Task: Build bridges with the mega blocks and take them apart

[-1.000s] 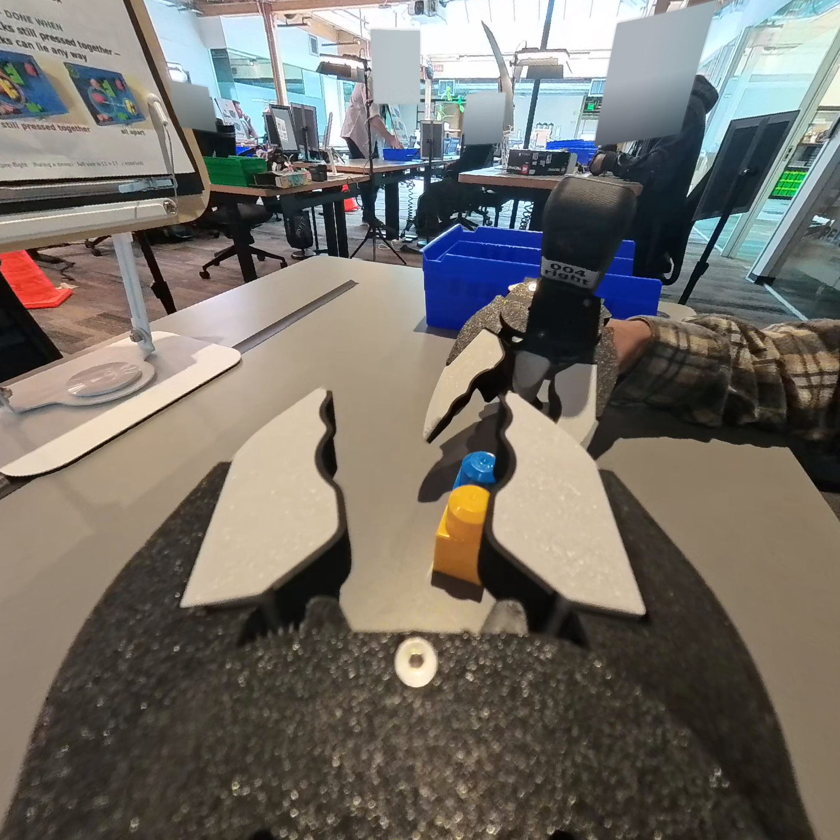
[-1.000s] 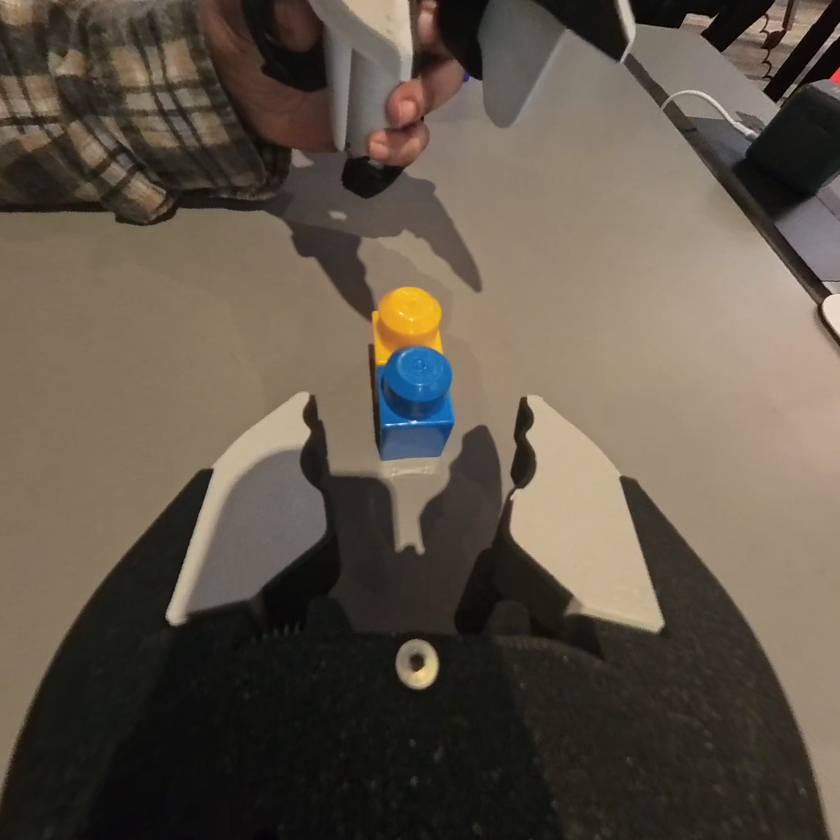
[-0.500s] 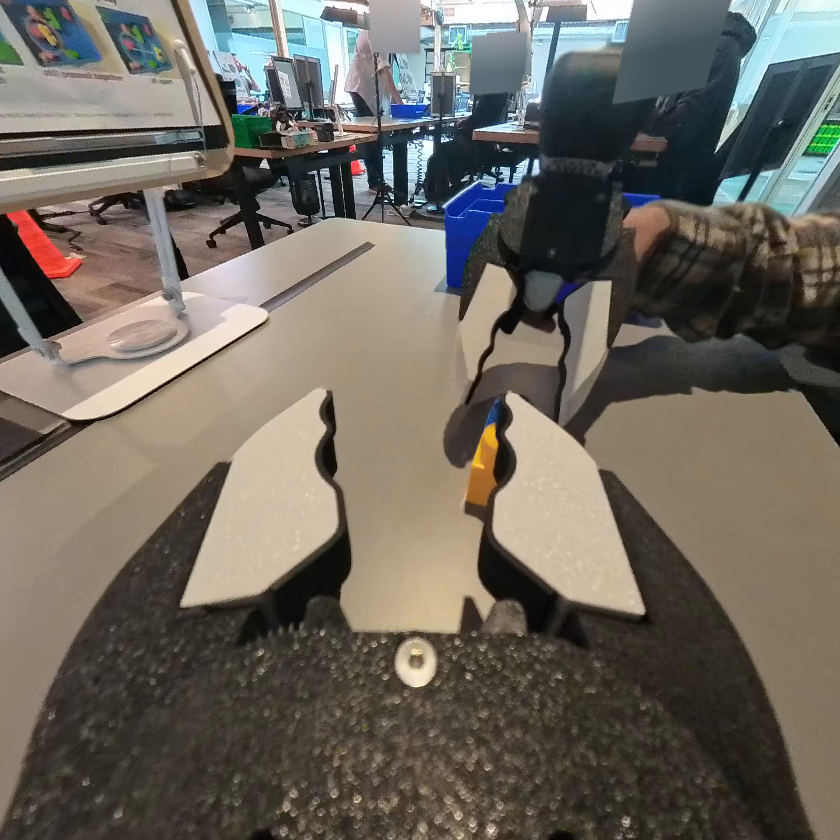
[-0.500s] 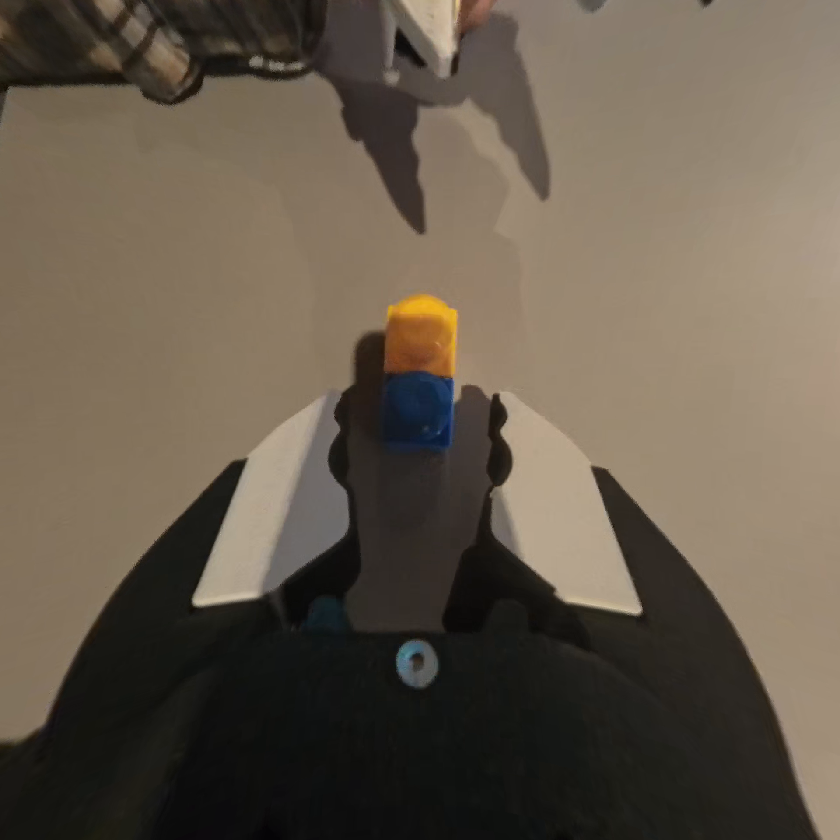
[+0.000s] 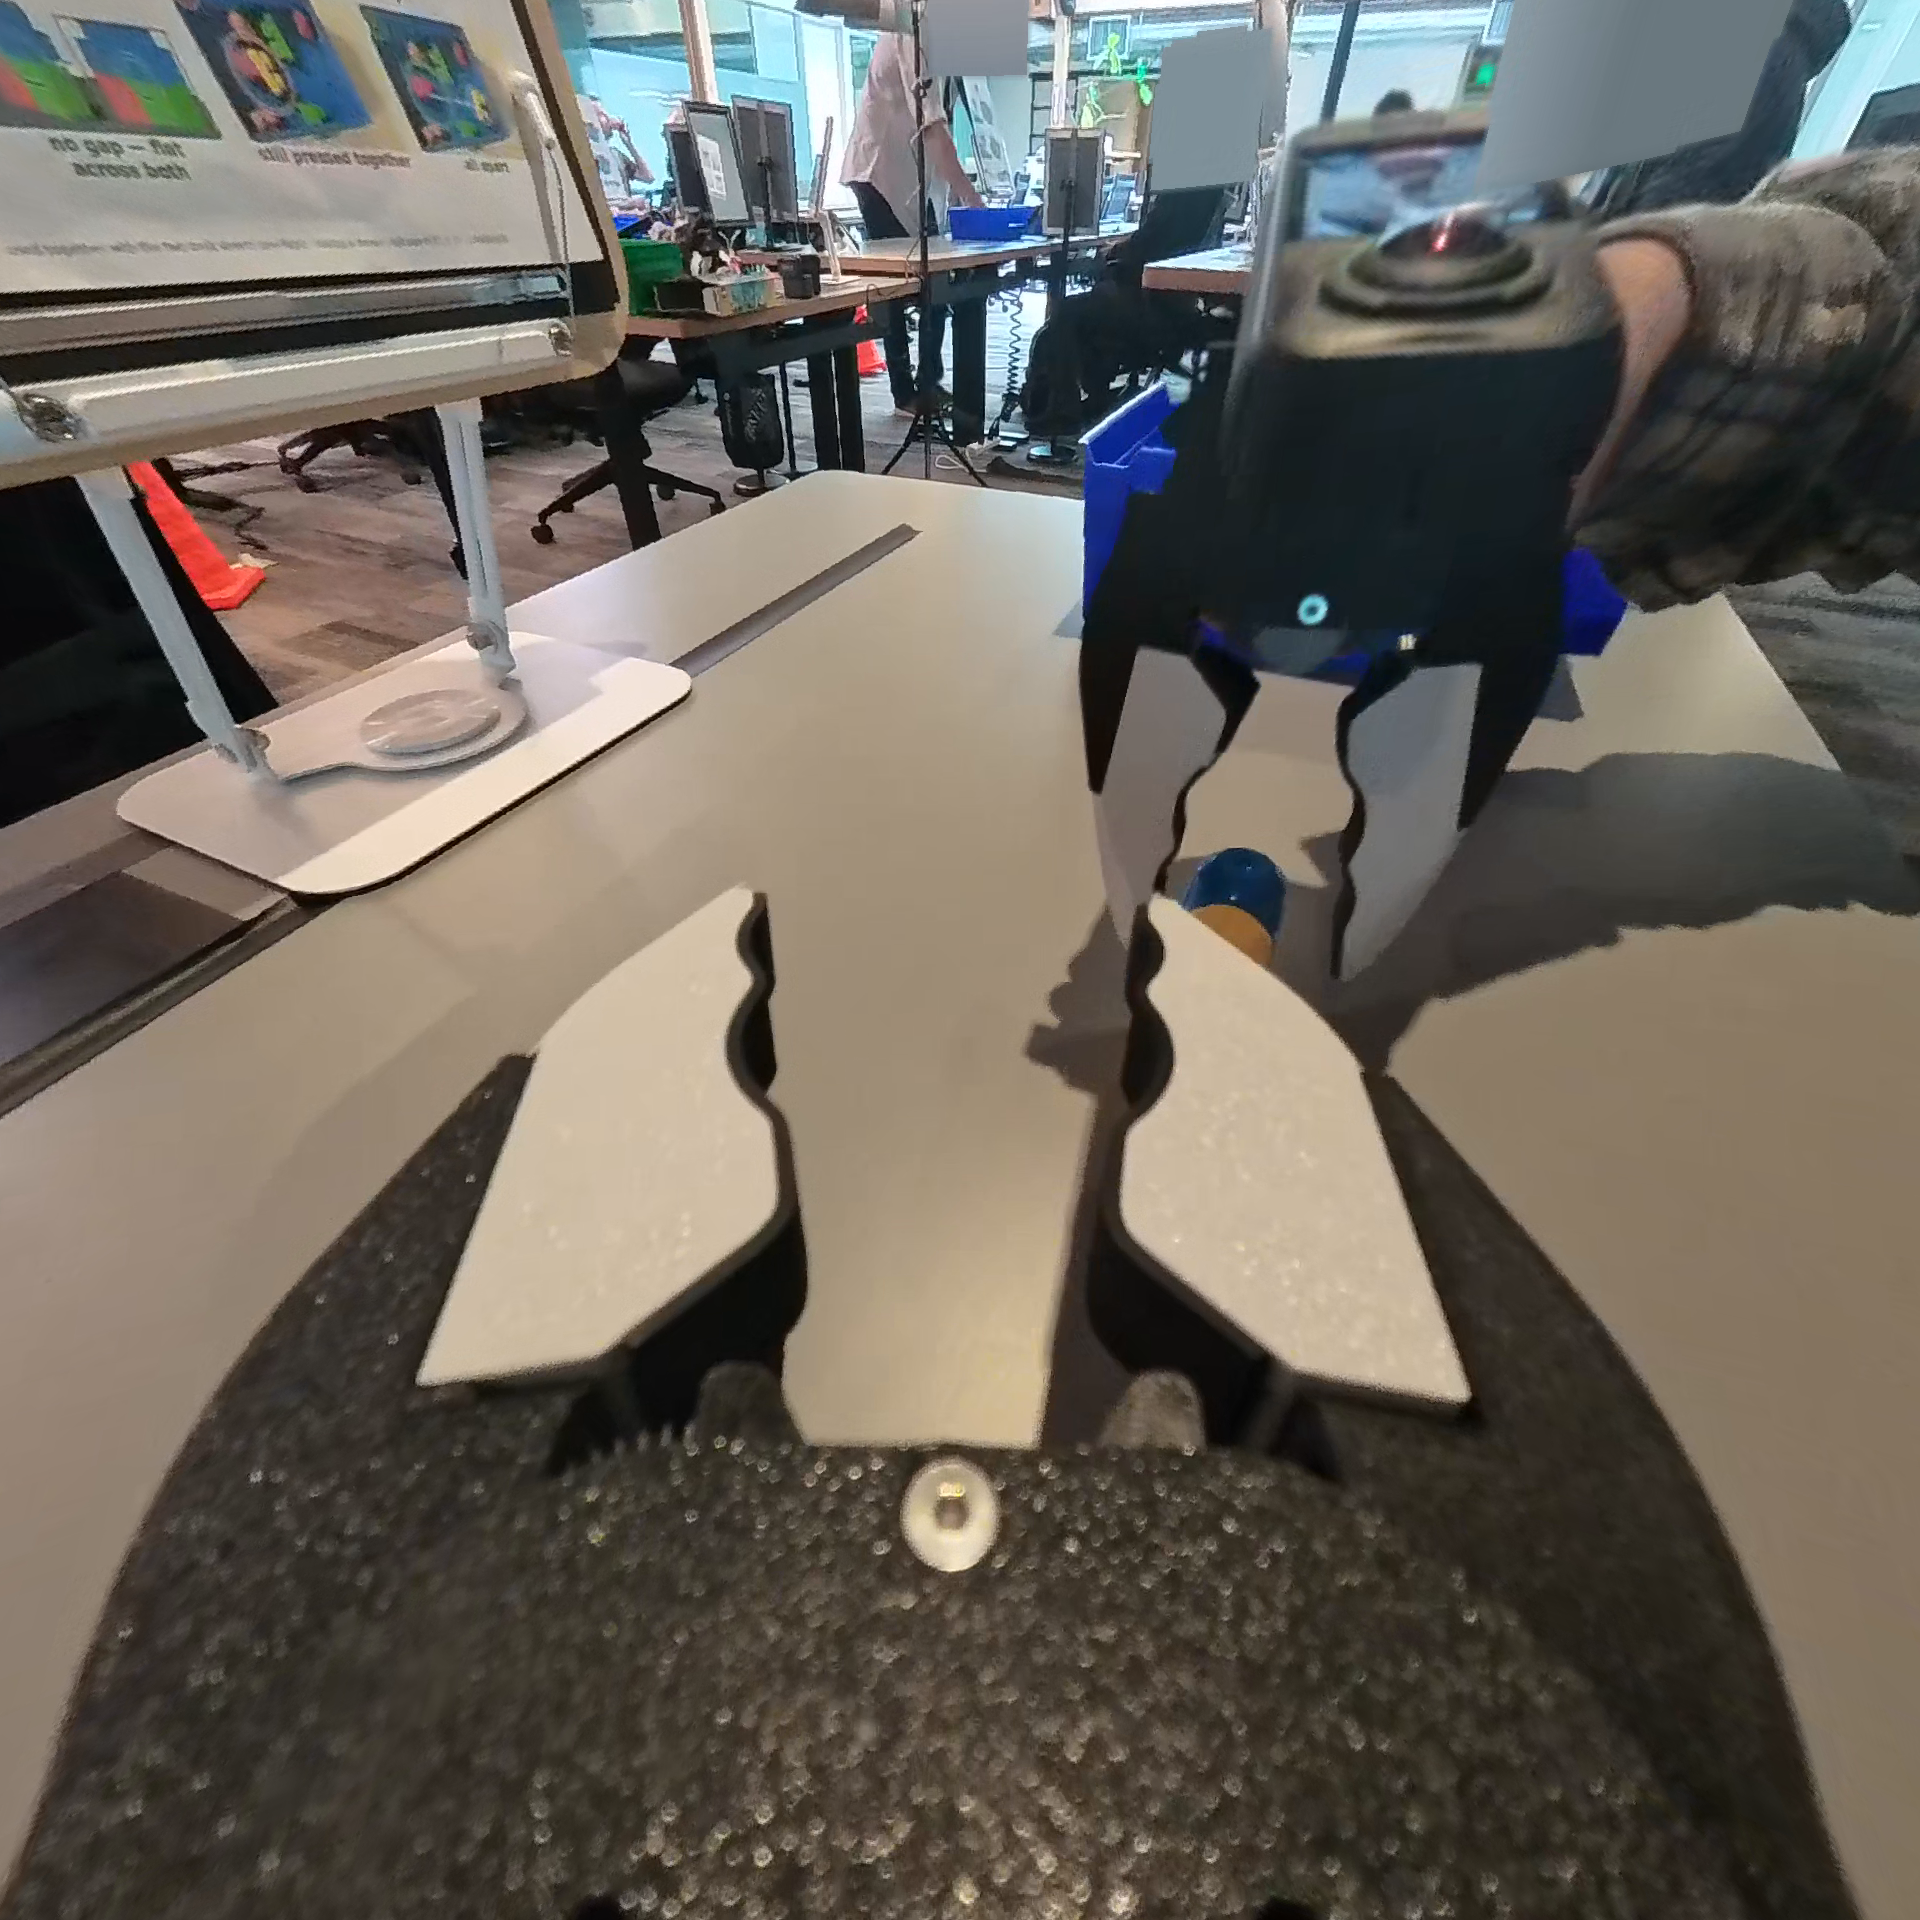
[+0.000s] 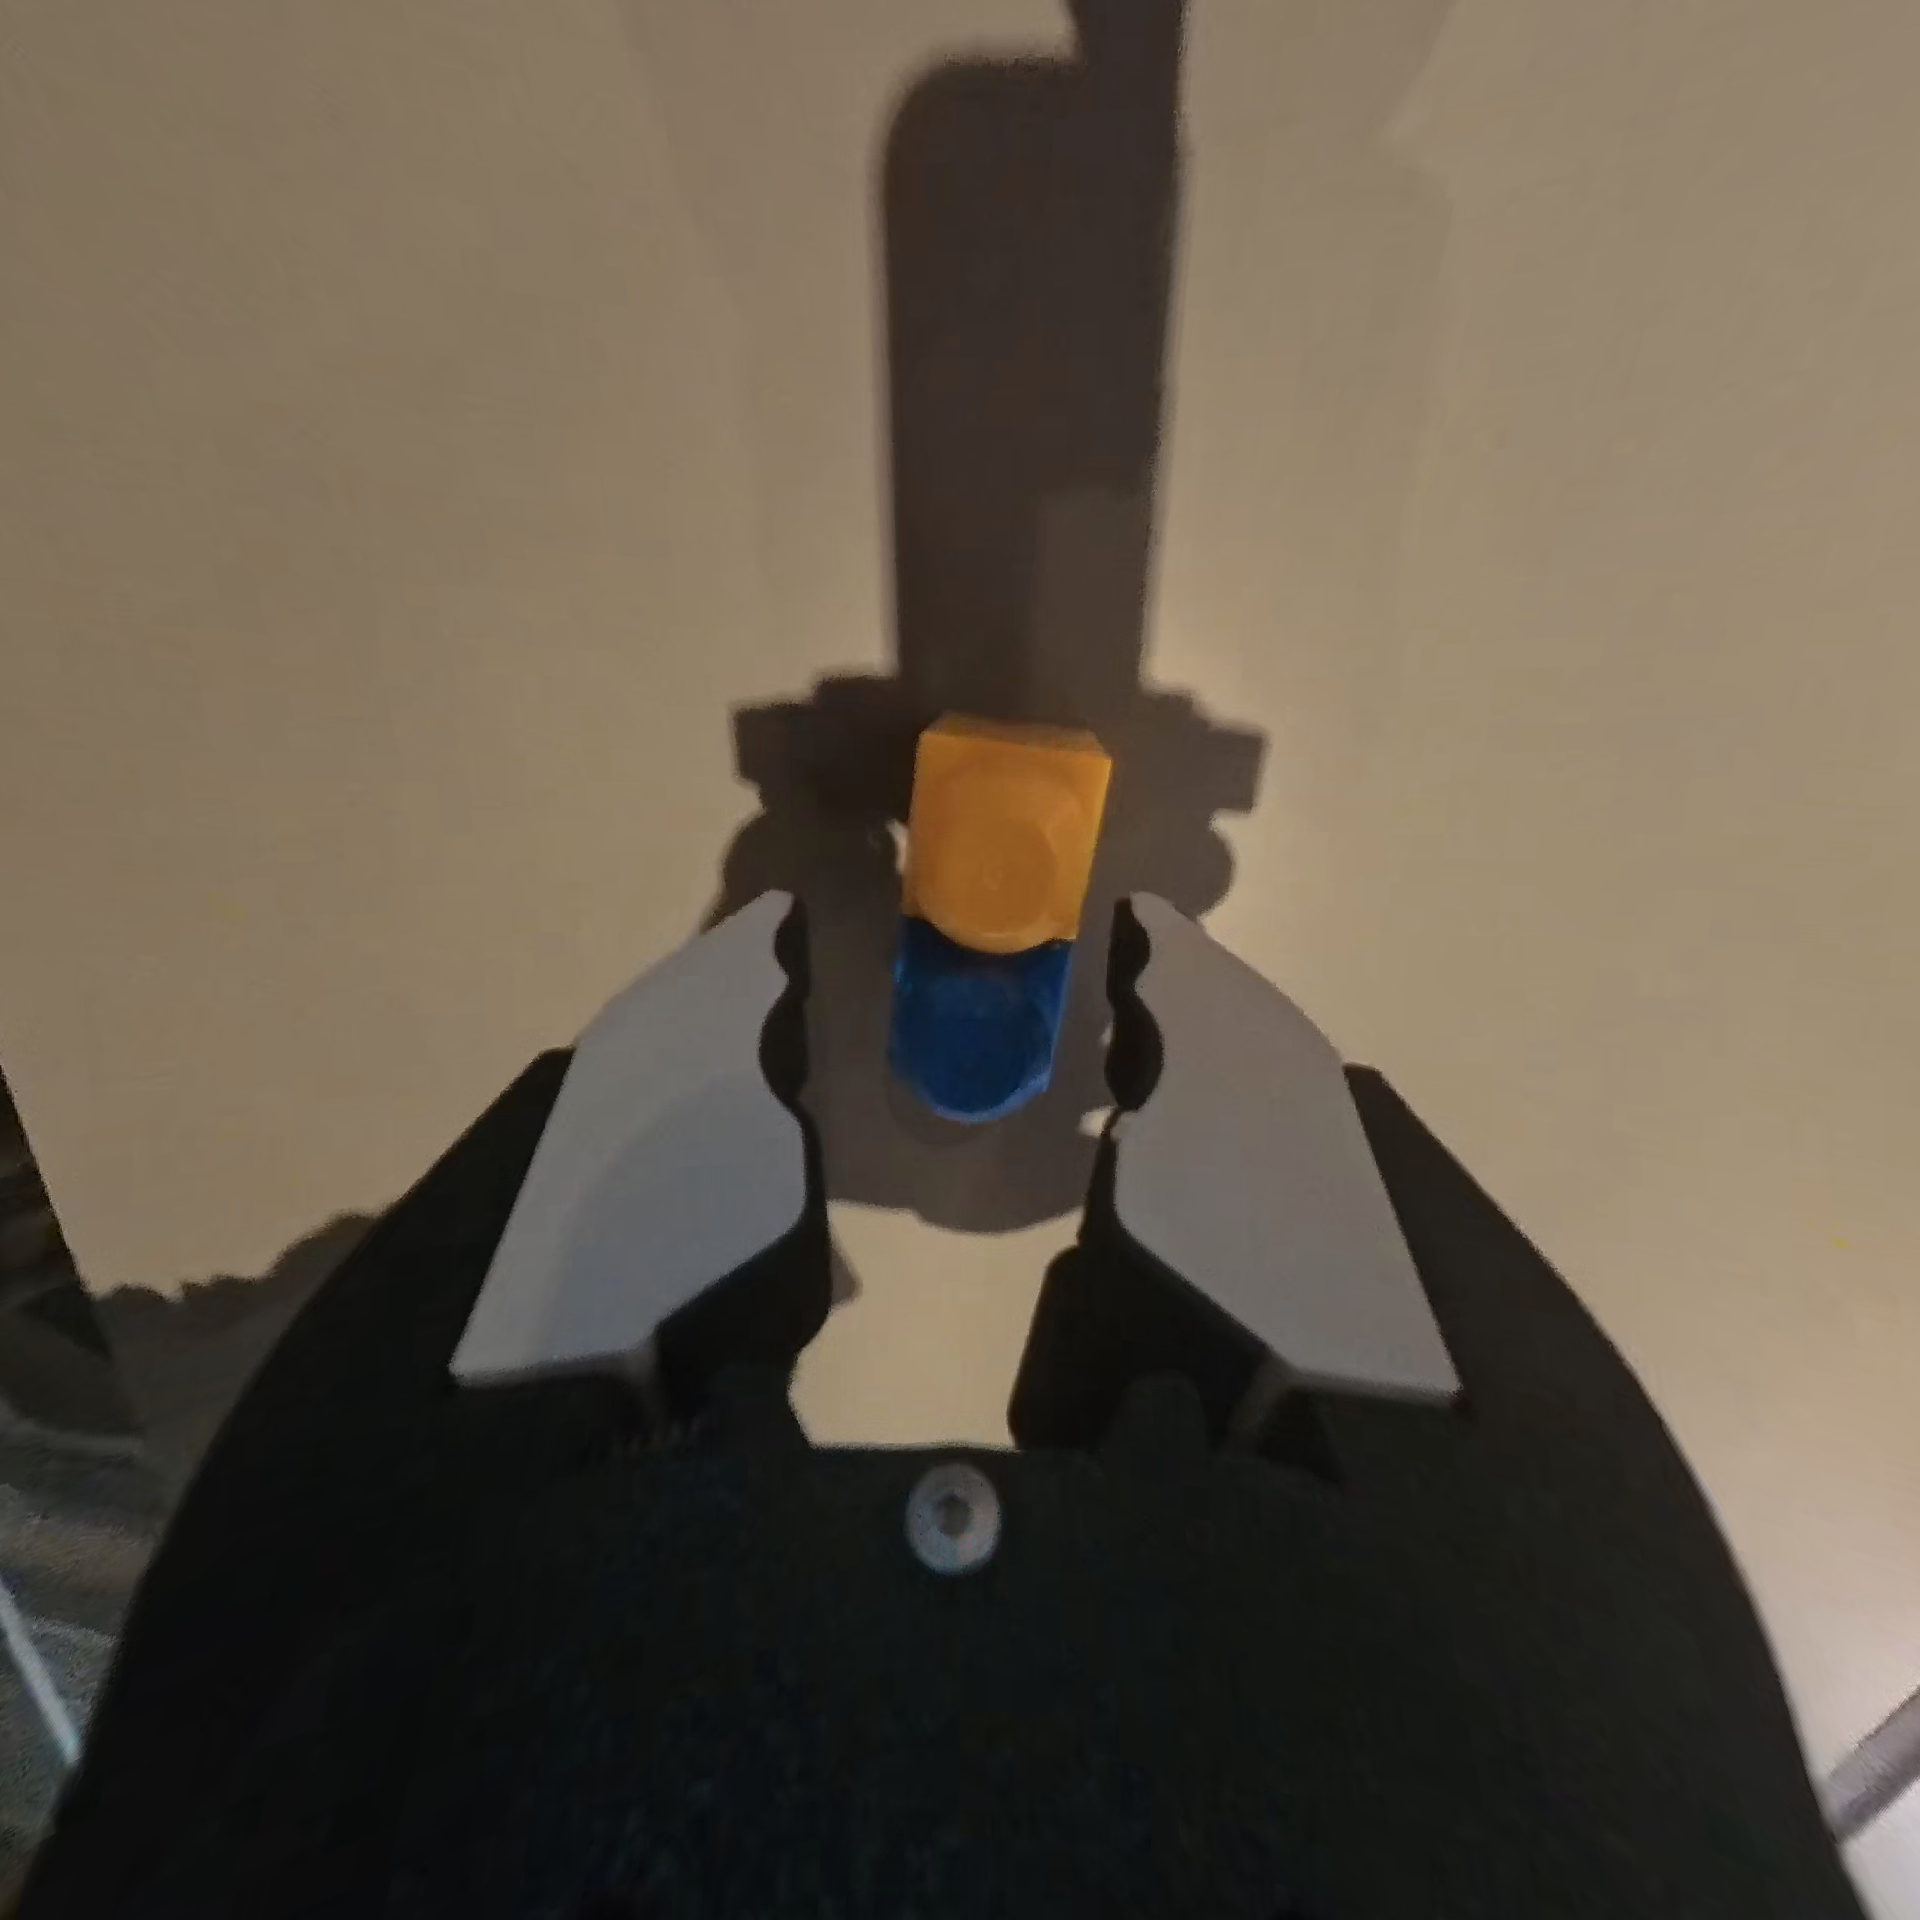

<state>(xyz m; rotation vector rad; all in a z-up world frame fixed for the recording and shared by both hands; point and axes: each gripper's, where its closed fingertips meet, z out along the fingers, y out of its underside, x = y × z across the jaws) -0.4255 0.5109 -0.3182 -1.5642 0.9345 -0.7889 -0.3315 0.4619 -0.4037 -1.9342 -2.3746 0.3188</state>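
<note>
— Well, see that? The right tool (image 6: 956, 997) has swung up and over. A second ago it came at the two blocks low from the side; now it hangs almost straight above them, tips pointing down.

— Where are the blocks?

— On the grey desk (image 5: 935, 727), side by side and touching: the yellow block (image 6: 1003, 836) at twelve o'clock in the right wrist view, the blue block (image 6: 977, 1039) right behind it at six, sitting between the open fingers. Nothing is gripped; there is a gap on both sides of the blue one.

— And the left tool (image 5: 951, 997)?

— Jaws wide, empty, and it has drawn back. In its own view the blocks peek out past its right finger at about one o'clock, under the other tool.

— So what does it mean?

— I'd say the right one is lining up a top-down pinch on the blue block. Whether to lift or shift it, I can't tell.

— Anything else around?

— A blue bin (image 5: 1132, 488) behind, and a sign stand (image 5: 416, 748) at ten o'clock.
</note>
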